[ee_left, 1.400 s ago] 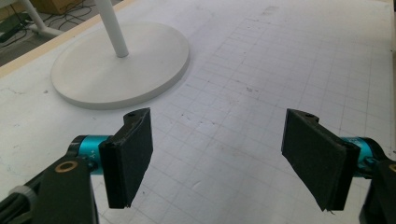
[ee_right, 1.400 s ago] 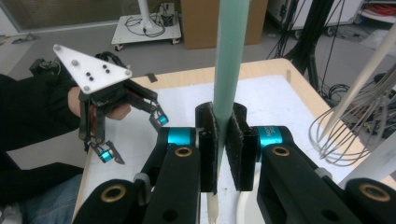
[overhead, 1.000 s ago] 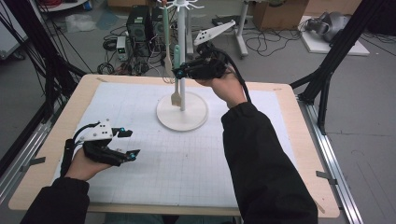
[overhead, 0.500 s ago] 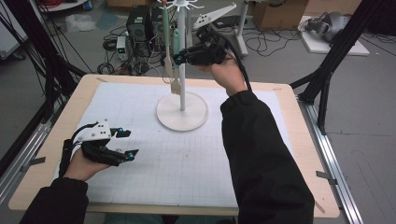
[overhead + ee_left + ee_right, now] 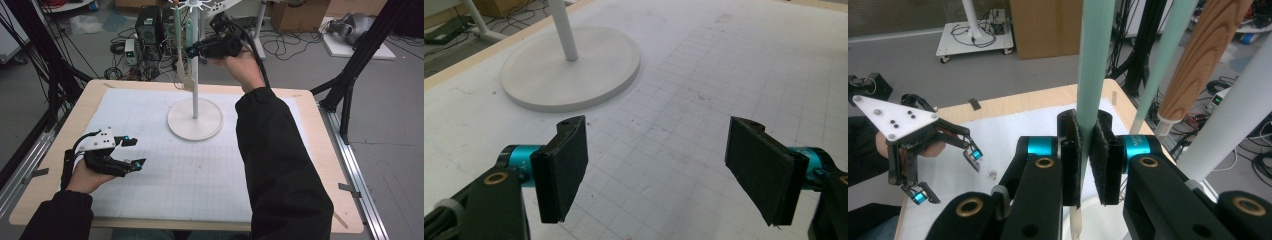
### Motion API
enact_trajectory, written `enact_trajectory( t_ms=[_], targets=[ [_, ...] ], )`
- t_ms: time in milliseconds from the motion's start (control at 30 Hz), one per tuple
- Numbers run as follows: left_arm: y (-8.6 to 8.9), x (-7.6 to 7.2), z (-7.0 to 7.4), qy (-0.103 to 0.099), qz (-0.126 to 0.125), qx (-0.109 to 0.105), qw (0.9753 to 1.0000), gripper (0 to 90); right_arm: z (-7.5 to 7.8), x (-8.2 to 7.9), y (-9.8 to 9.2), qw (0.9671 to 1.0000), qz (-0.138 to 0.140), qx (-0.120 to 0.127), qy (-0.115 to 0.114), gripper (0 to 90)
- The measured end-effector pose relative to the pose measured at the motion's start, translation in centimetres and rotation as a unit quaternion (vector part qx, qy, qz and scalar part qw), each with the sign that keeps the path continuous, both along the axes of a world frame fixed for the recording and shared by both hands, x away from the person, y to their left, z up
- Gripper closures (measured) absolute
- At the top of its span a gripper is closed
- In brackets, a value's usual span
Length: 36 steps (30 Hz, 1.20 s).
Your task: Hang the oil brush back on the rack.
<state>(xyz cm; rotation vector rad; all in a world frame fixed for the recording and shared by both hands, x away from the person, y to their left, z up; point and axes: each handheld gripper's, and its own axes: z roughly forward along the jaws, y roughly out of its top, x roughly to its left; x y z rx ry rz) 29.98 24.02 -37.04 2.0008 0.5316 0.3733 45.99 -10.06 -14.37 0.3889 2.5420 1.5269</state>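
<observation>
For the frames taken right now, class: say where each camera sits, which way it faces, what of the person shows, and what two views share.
High view: above the person's side, facing forward and down on the table; both sleeves and hands show.
Left gripper view: on the left gripper, facing the stand; its open fingers show.
Right gripper view: on the right gripper, raised, clamping the mint utensil handle.
Shared: the right gripper view and high view both show the left gripper.

High view above the table [image 5: 320, 165] facing forward and down, both gripper views close, sharing the stand [image 5: 195, 120].
</observation>
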Motion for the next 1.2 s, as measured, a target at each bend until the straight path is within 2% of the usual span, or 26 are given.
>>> enact_trajectory(
  t_ms=[167, 267, 700, 1200],
  targets=[
    [0.0, -0.1, -0.1, 0.002, 0.000, -0.001, 1.0000, 25.6, 0.5, 0.7, 0.2, 1.0000, -0.008, 0.001, 0.004, 83.9],
    [0.0, -0.1, -0.1, 0.002, -0.005, 0.001, 1.0000, 25.6, 0.5, 1.0, 0.3, 0.9999, -0.009, 0.013, 0.007, 83.9],
    [-0.1, -0.1, -0.1, 0.001, -0.008, 0.002, 1.0000, 25.7, 1.0, 1.8, 0.3, 0.9997, -0.017, 0.007, 0.016, 83.8],
    [0.0, -0.1, -0.1, 0.000, -0.009, 0.001, 1.0000, 25.6, 0.7, 2.4, 0.3, 0.9995, -0.018, 0.012, 0.023, 83.8]
  ],
)
